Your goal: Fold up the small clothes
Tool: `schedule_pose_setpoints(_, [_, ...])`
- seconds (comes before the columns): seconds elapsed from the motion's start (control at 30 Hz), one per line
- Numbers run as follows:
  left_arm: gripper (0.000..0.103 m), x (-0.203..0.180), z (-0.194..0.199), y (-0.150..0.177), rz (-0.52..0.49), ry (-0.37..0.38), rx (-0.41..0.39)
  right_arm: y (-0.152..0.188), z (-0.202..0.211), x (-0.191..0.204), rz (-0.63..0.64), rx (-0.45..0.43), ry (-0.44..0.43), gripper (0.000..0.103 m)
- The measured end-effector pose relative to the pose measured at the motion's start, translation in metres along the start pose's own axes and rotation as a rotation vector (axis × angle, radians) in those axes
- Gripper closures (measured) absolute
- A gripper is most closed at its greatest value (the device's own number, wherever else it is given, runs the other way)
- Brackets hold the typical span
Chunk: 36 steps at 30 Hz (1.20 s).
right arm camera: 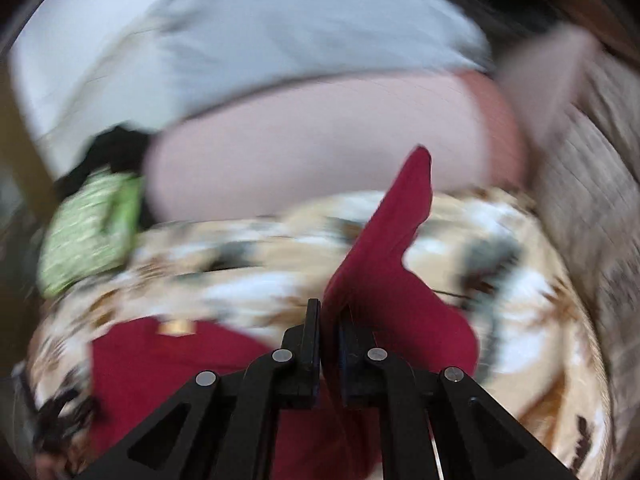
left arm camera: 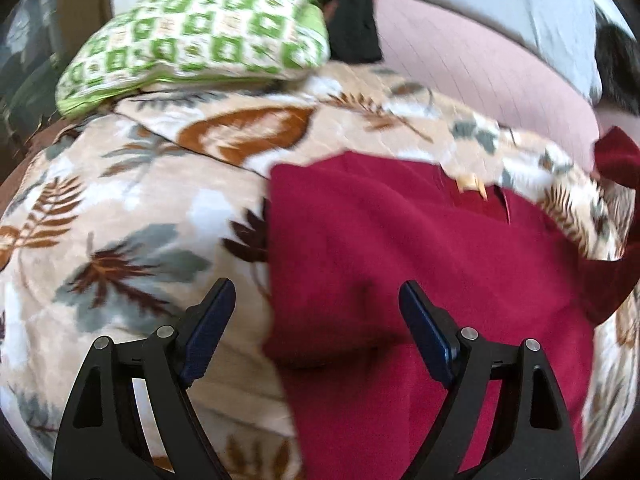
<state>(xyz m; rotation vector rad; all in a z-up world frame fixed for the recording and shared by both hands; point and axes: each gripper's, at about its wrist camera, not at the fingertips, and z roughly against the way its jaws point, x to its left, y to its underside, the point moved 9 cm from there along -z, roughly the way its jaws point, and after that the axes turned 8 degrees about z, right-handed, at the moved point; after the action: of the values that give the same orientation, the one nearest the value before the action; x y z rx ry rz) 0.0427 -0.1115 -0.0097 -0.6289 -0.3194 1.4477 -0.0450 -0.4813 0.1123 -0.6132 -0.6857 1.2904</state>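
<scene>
A dark red garment (left arm camera: 420, 264) lies spread on a leaf-patterned blanket (left arm camera: 120, 208). My left gripper (left arm camera: 316, 296) hovers open just above the garment's left edge, with nothing between its blue pads. In the right wrist view my right gripper (right arm camera: 330, 312) is shut on a fold of the red garment (right arm camera: 384, 248), and a sleeve-like strip stands up from the jaws. The rest of the garment (right arm camera: 160, 360) lies low at the left. That lifted sleeve (left arm camera: 616, 160) also shows at the right edge of the left wrist view.
A green-and-white patterned pillow (left arm camera: 192, 36) rests at the back left on the blanket. Behind it lie a black cloth (left arm camera: 356, 20), a pink sheet (left arm camera: 480, 68) and a grey pillow (left arm camera: 512, 4). A ribbed beige cover (right arm camera: 592, 184) lies at the right.
</scene>
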Motion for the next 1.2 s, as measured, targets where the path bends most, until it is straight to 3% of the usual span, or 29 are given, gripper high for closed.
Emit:
schedule_pose_setpoints(0.13, [0.019, 0.016, 0.020, -0.013, 0.039, 0.001, -0.043, 0.000, -0.008, 0.126, 0.180, -0.025, -0.220, 0.096])
schedule_pose_setpoints(0.27, [0.019, 0.028, 0.024, -0.015, 0.063, -0.004, -0.045, 0.054, -0.053, 0.226, 0.349, 0.072, -0.353, 0.095])
schedule_pose_setpoints(0.3, [0.019, 0.031, 0.023, -0.014, 0.066, -0.006, -0.037, 0.075, -0.068, 0.240, 0.383, 0.125, -0.365, 0.086])
schedule_pose_setpoints(0.33, [0.019, 0.032, 0.022, -0.013, 0.067, -0.005, -0.033, 0.101, -0.084, 0.250, 0.418, 0.200, -0.360, 0.069])
schedule_pose_setpoints(0.37, [0.019, 0.032, 0.022, -0.013, 0.067, -0.003, -0.032, 0.114, -0.089, 0.253, 0.433, 0.232, -0.355, 0.066])
schedule_pose_setpoints(0.47, [0.019, 0.033, 0.021, -0.015, 0.065, 0.000, -0.044, 0.137, -0.080, 0.238, 0.448, 0.244, -0.325, 0.066])
schedule_pose_setpoints(0.6, [0.019, 0.024, 0.010, -0.019, 0.087, 0.031, -0.031, 0.127, -0.044, 0.174, 0.359, 0.176, -0.235, 0.062])
schedule_pose_setpoints(0.7, [0.019, 0.015, -0.005, -0.023, 0.082, 0.027, -0.018, 0.112, -0.024, 0.099, 0.218, 0.130, -0.083, 0.057])
schedule_pose_setpoints(0.8, [0.019, 0.004, -0.029, -0.021, 0.082, 0.023, 0.026, 0.108, -0.027, 0.041, 0.054, 0.156, 0.013, 0.057])
schedule_pose_setpoints(0.93, [0.020, -0.010, -0.045, -0.020, 0.064, 0.016, 0.036, 0.106, -0.048, 0.011, -0.066, 0.173, 0.021, 0.056])
schedule_pose_setpoints(1.03, [0.045, -0.022, -0.050, -0.020, 0.021, 0.020, 0.031, 0.105, -0.078, 0.021, -0.089, 0.213, -0.044, 0.055])
schedule_pose_setpoints(1.1, [0.071, -0.026, -0.051, -0.017, 0.000, 0.025, 0.049, 0.110, -0.097, 0.026, -0.107, 0.253, -0.055, 0.057])
schedule_pose_setpoints(1.13, [0.074, -0.027, -0.048, -0.016, -0.004, 0.032, 0.050, 0.111, -0.103, 0.025, -0.084, 0.259, -0.020, 0.079])
schedule_pose_setpoints(1.17, [0.076, -0.027, -0.044, -0.015, -0.005, 0.042, 0.046, 0.107, -0.102, 0.024, -0.043, 0.243, 0.024, 0.092])
schedule_pose_setpoints(1.2, [0.076, -0.026, -0.036, -0.013, -0.002, 0.065, 0.035, 0.099, -0.096, 0.023, -0.011, 0.208, 0.048, 0.094])
